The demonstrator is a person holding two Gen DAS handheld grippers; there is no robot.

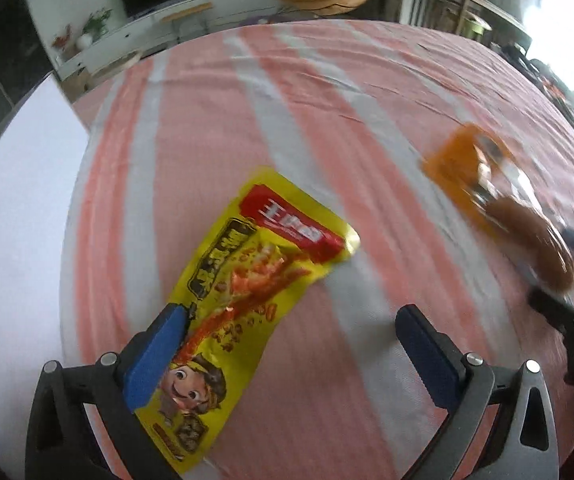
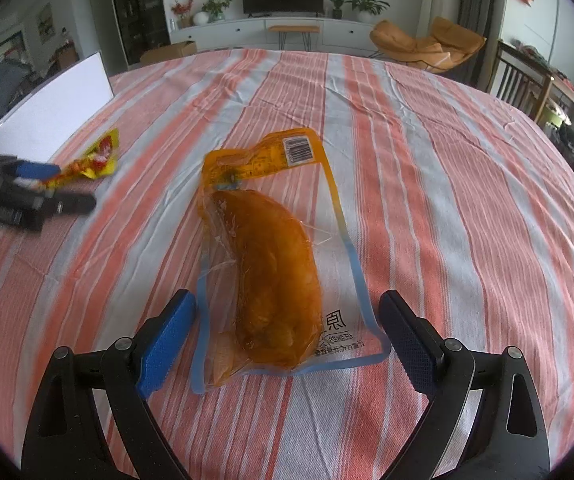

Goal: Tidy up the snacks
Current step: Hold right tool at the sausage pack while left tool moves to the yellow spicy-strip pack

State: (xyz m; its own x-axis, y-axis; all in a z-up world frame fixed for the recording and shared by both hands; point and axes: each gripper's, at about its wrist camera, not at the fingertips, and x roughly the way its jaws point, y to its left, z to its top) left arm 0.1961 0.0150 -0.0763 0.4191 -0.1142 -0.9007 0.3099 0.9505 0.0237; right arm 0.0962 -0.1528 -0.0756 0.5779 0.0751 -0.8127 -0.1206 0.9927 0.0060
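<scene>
Both tongs gape: left gripper [image 1: 291,320] over glossy yellow packet [image 1: 247,280], perhaps touching; right gripper [image 2: 287,312] straddles clear vacuum pouch [image 2: 275,264].

Table under pink-and-grey striped cloth [image 2: 427,168]; on it yellow snack packet [image 1: 247,280], clear pouch [image 2: 279,264], white board [image 2: 51,116].
</scene>
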